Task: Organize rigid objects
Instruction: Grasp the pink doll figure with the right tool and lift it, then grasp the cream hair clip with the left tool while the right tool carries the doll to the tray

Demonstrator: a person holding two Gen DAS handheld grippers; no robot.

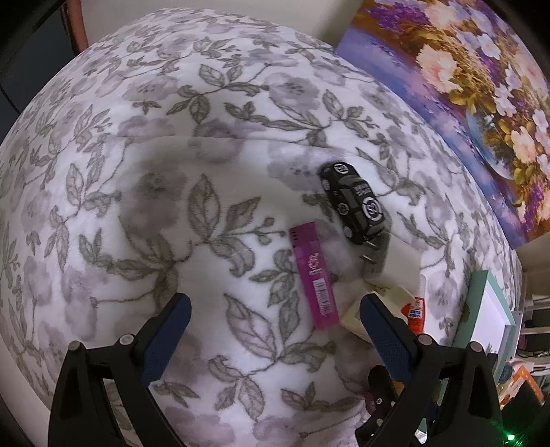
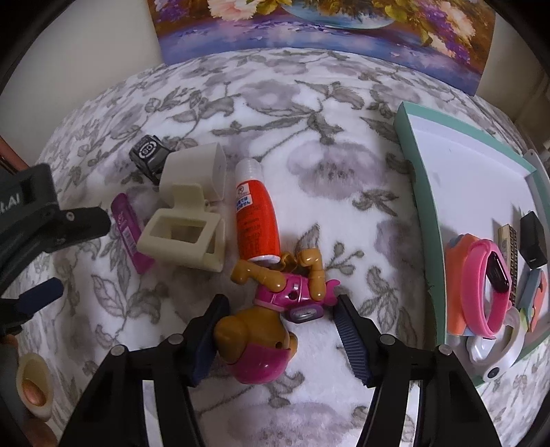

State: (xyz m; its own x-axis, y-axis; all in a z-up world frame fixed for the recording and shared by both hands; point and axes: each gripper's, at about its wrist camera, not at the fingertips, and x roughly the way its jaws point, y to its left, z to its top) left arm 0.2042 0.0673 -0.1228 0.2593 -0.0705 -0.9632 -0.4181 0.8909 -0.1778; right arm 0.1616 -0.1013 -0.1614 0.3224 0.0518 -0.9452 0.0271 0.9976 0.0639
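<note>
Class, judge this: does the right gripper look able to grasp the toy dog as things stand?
Probably yes. The right gripper already straddles the toy dog, jaws apart, with nothing between pads and toy; the glue bottle only touches its far paws.

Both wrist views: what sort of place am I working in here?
Probably a home bedroom. The work surface is a plush floral blanket, apparently spread on a bed, a flower painting leans on the wall behind it, and small toys and household bits lie around, some already in a tray.
</note>
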